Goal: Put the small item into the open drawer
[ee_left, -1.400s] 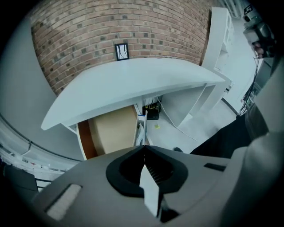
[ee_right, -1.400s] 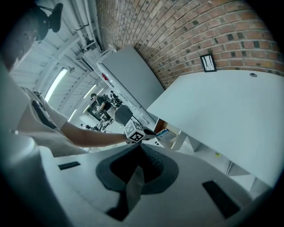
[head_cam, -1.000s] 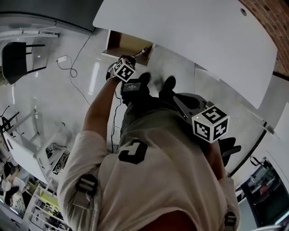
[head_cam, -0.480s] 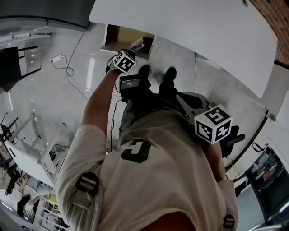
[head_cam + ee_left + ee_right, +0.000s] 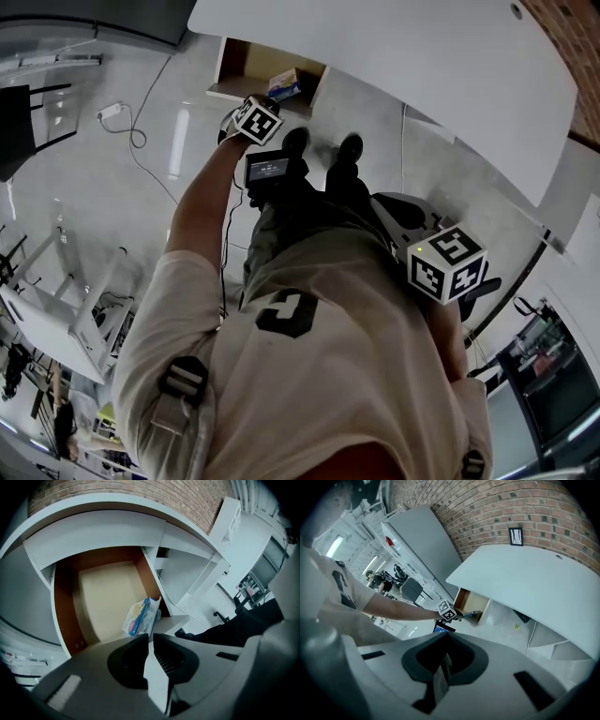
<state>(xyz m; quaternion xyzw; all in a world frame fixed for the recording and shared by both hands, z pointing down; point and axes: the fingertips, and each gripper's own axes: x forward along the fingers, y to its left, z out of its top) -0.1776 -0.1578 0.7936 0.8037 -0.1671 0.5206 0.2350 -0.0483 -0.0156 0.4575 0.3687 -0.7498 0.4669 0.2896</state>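
Under the white bench (image 5: 422,75), the small carton (image 5: 139,616) tilts inside the open drawer (image 5: 63,606) against its right wall, lower edge pinched by the nearly closed left tool (image 5: 149,638); it seems light, crushable card, better gripped across its flat faces.

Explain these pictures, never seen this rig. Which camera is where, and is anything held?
No robot: a person holds a two-jaw gripper in each hand. One camera sits on the head, looking down; one rides on each gripper. Under the white desk is an open drawer with a small box inside. The left gripper has its jaws closed at the box's lower corner; pinching it or not, I can't tell. The right gripper is shut, empty, far from the drawer.
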